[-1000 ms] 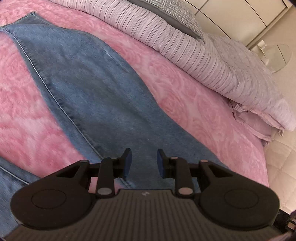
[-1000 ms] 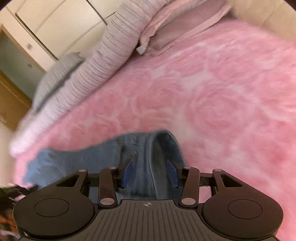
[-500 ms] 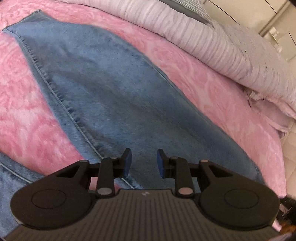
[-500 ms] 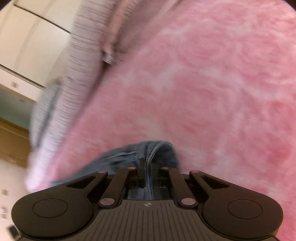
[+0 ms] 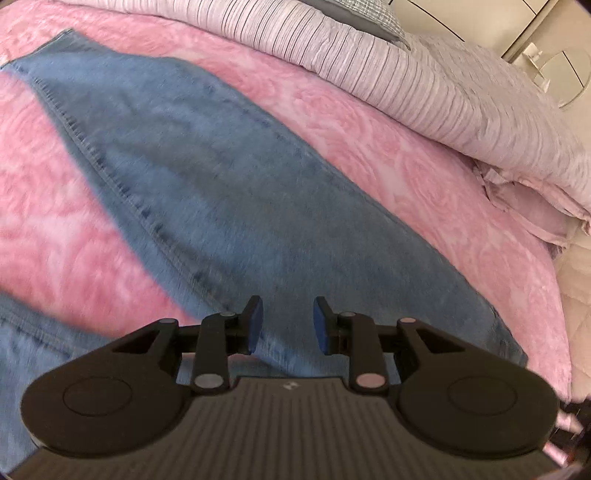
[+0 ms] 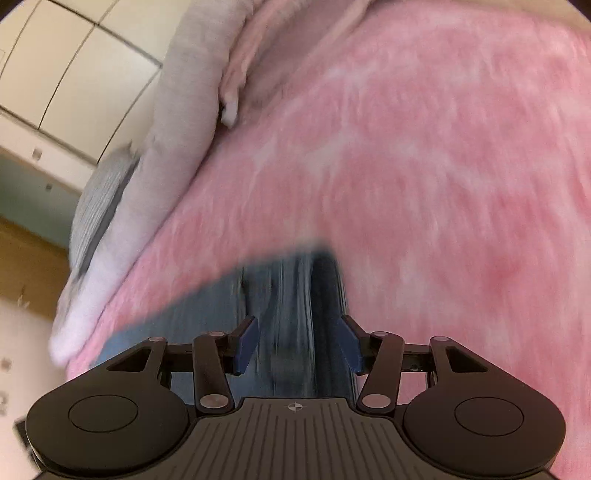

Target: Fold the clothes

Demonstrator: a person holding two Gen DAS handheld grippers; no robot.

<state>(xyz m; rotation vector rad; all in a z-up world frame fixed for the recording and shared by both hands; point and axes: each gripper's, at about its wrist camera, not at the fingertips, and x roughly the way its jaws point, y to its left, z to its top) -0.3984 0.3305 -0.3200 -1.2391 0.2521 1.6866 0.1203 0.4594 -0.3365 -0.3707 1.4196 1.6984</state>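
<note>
A pair of blue denim jeans (image 5: 229, 192) lies spread out flat on a fluffy pink blanket with a rose pattern (image 5: 424, 173) that covers the bed. One long leg of the jeans runs slantwise across the blanket, with a stitched seam down its side. A second bit of blue denim shows at the lower left edge of the left wrist view.

The left gripper (image 5: 287, 325) hangs just above the wide end of that leg. Its two blue pads are apart with a gap between them, and nothing is held.

In the right wrist view, the right gripper (image 6: 298, 345) is spread wide. A bunched, blurry part of the jeans (image 6: 295, 306) sits between its blue pads, but the pads are not pressing on it.

Past the blanket there is a rumpled pale lilac striped duvet (image 5: 388, 74), and a grey checked pillow (image 5: 354, 18) lies on top of it. Cream cupboard doors (image 6: 66, 62) stand behind the bed.
</note>
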